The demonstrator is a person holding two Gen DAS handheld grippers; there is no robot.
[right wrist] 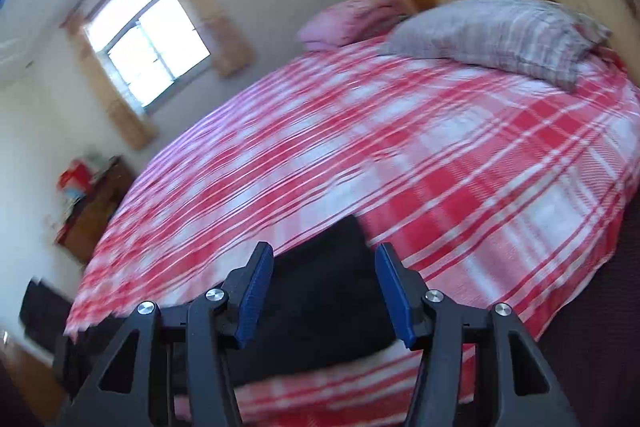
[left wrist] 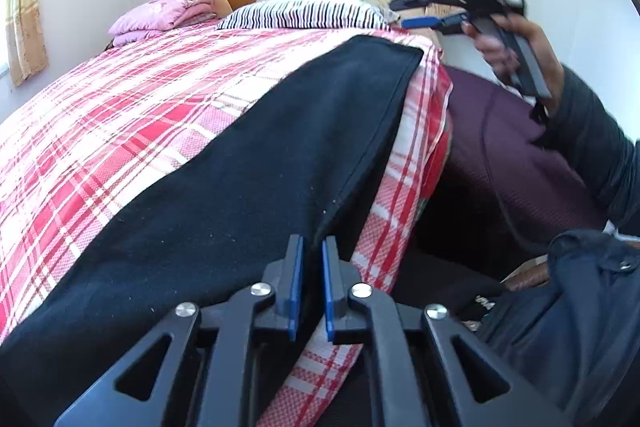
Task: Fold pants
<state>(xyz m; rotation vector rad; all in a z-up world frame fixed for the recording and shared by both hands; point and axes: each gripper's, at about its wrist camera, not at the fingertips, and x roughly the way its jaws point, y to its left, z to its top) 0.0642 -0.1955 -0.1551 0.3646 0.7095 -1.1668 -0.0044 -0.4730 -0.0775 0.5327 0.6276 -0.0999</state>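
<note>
Black pants [left wrist: 248, 163] lie flat on the bed [left wrist: 120, 115], stretched lengthwise along its right edge, one end reaching up toward the striped pillow [left wrist: 304, 11]. Laid out long like this they look ready for a fold.

Left gripper [left wrist: 311, 291] sits at the near end of the pants, right at the bed's edge, jaws nearly closed with only a thin gap. Pants edge runs up to and between the pads; looks like it pinches the cloth there, probably to anchor that end, but actual contact is hard to confirm.

Right gripper [right wrist: 325, 293] is open about halfway and empty. In its own view, pants [right wrist: 320, 267] are below and behind the pads, not between them. From the left view, right gripper [left wrist: 430, 11] is held up in the air by a hand [left wrist: 516, 47], above the far end of the pants near the pillow, clear of cloth. Its view is motion-blurred.

Judgement: far end lies flat and free; right gripper likely positioned for its next grab. No fold visible across the length yet, so the task is at an early stage.
</note>
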